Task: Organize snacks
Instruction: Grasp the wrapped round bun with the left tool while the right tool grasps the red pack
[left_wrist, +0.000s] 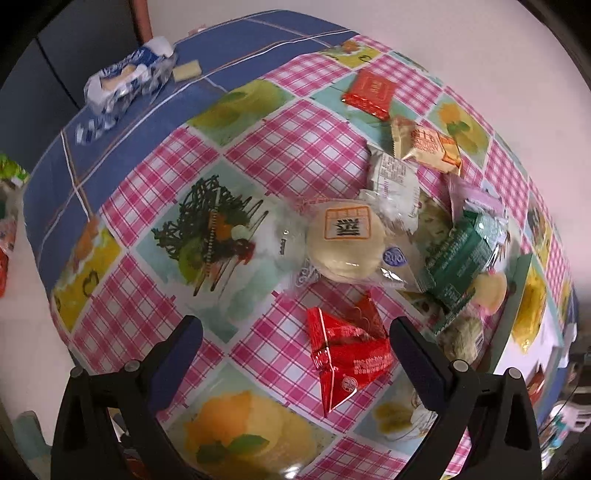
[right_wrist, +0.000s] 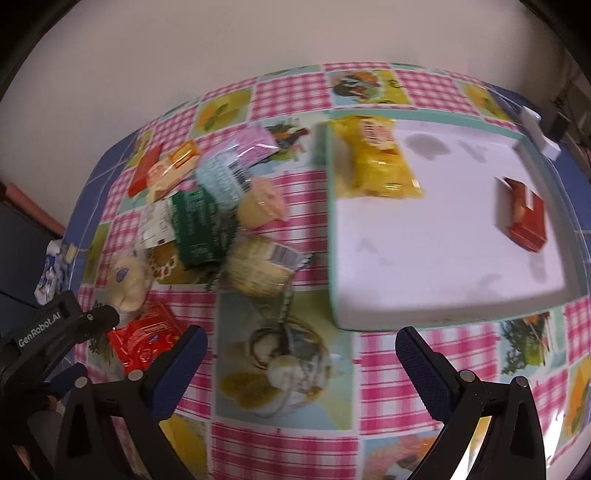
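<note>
Near the middle of the table (left_wrist: 317, 155), a heap of wrapped snacks (left_wrist: 406, 221) lies on a pink checked cloth. Beside it, a pale tray (right_wrist: 334, 236) holds a yellow packet (right_wrist: 380, 162) and a red box (right_wrist: 526, 218), well apart. Over a red packet (left_wrist: 347, 354), the left gripper (left_wrist: 295, 354) hangs with jaws wide and empty. By the tray's near edge, the right gripper (right_wrist: 301, 362) hangs likewise.

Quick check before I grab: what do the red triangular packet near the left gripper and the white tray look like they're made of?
The red triangular packet looks like thin glossy plastic film: it shows crinkles, crimped sealed edges and bright glare. The white tray seems rigid, probably plastic or coated board, with a matte white floor and a pale green raised rim; the blur leaves this open. Both the left gripper and the right gripper are open.
</note>
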